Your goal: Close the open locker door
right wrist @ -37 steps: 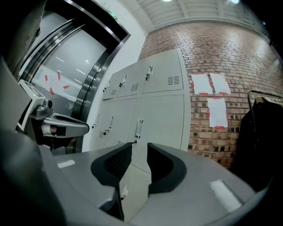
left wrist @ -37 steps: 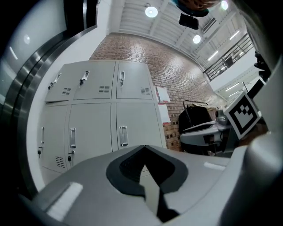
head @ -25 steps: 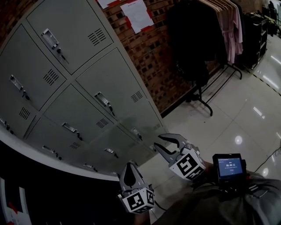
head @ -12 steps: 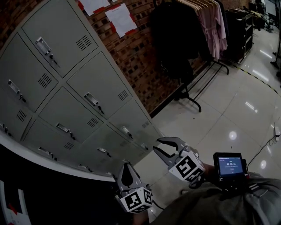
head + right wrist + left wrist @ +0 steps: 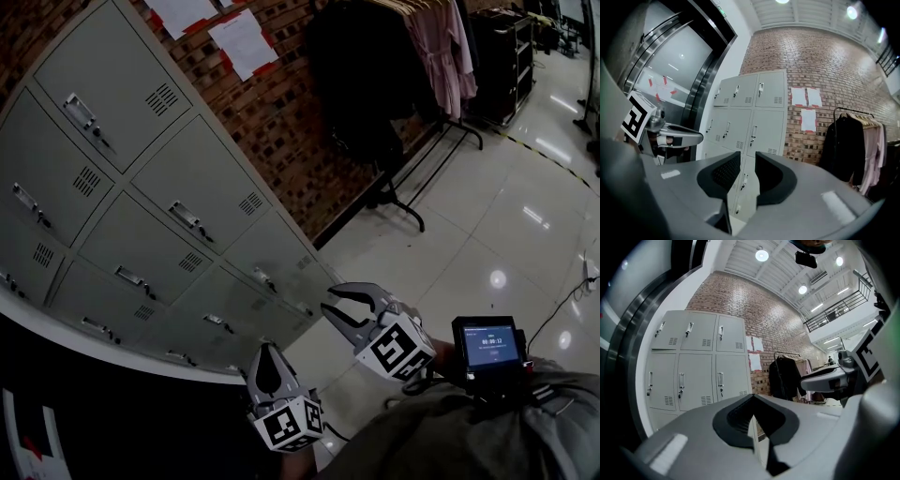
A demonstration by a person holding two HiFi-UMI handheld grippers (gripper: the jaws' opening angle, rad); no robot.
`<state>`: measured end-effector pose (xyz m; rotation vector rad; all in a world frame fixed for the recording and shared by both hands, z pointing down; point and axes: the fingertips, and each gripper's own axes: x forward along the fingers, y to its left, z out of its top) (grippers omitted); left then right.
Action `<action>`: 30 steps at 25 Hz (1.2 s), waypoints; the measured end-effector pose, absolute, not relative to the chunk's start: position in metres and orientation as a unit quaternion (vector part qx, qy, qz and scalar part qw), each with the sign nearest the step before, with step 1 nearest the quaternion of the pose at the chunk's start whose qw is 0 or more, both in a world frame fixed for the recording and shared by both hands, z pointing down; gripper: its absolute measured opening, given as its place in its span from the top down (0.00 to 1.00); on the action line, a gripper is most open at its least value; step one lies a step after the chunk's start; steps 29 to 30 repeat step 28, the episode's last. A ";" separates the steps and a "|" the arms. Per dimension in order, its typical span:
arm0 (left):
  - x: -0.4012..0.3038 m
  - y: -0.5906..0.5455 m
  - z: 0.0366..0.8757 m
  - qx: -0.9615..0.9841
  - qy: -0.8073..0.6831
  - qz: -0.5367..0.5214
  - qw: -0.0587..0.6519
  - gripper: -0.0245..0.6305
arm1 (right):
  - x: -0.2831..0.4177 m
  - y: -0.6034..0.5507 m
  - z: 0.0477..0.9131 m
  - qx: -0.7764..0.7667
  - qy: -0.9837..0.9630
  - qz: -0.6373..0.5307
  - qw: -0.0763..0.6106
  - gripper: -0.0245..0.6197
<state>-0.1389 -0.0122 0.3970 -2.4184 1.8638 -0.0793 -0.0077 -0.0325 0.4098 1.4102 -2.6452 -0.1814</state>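
A bank of grey lockers stands against a brick wall; every door I can see lies flush, with handles and vent slots showing. The lockers fill the middle of the left gripper view and the right gripper view. My left gripper hangs low in front of me, jaws shut with nothing in them. My right gripper is a little higher and to the right, well short of the lockers. Its jaws are closing, a narrow gap remains and nothing is between them.
Taped papers hang on the brick wall right of the lockers. A clothes rack with dark and pink garments stands further right on the glossy tiled floor. A small screen device sits by my right arm. A dark band hides the lower left.
The head view has swung, so the lockers, papers and rack have slid left. Both grippers stay in about the same place low in the picture.
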 end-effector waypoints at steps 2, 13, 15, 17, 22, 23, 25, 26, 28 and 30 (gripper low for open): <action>-0.136 -0.012 0.397 -0.792 0.609 -0.027 0.044 0.96 | -0.006 -0.031 0.412 0.468 -0.879 -0.057 0.070 0.80; -0.123 -0.014 0.397 -0.794 0.605 -0.028 0.044 0.96 | 0.011 -0.032 0.413 0.478 -0.873 -0.058 0.075 0.85; -0.120 -0.015 0.398 -0.796 0.603 -0.027 0.045 0.96 | 0.013 -0.033 0.412 0.481 -0.872 -0.059 0.073 0.85; -0.117 -0.015 0.398 -0.797 0.601 -0.026 0.044 0.96 | 0.015 -0.033 0.411 0.482 -0.871 -0.061 0.072 0.85; -0.113 -0.016 0.396 -0.800 0.598 -0.022 0.044 0.96 | 0.018 -0.033 0.413 0.484 -0.870 -0.061 0.076 0.86; -0.112 -0.016 0.396 -0.800 0.598 -0.022 0.044 0.96 | 0.018 -0.033 0.412 0.485 -0.869 -0.061 0.075 0.87; -0.111 -0.015 0.397 -0.801 0.597 -0.023 0.044 0.96 | 0.019 -0.032 0.411 0.487 -0.868 -0.061 0.072 0.88; -0.111 -0.015 0.397 -0.801 0.597 -0.023 0.044 0.96 | 0.020 -0.032 0.411 0.488 -0.868 -0.061 0.071 0.88; -0.111 -0.014 0.398 -0.801 0.596 -0.023 0.043 0.96 | 0.020 -0.032 0.410 0.489 -0.867 -0.062 0.070 0.92; -0.111 -0.014 0.398 -0.801 0.596 -0.023 0.043 0.96 | 0.020 -0.032 0.410 0.489 -0.867 -0.062 0.070 0.92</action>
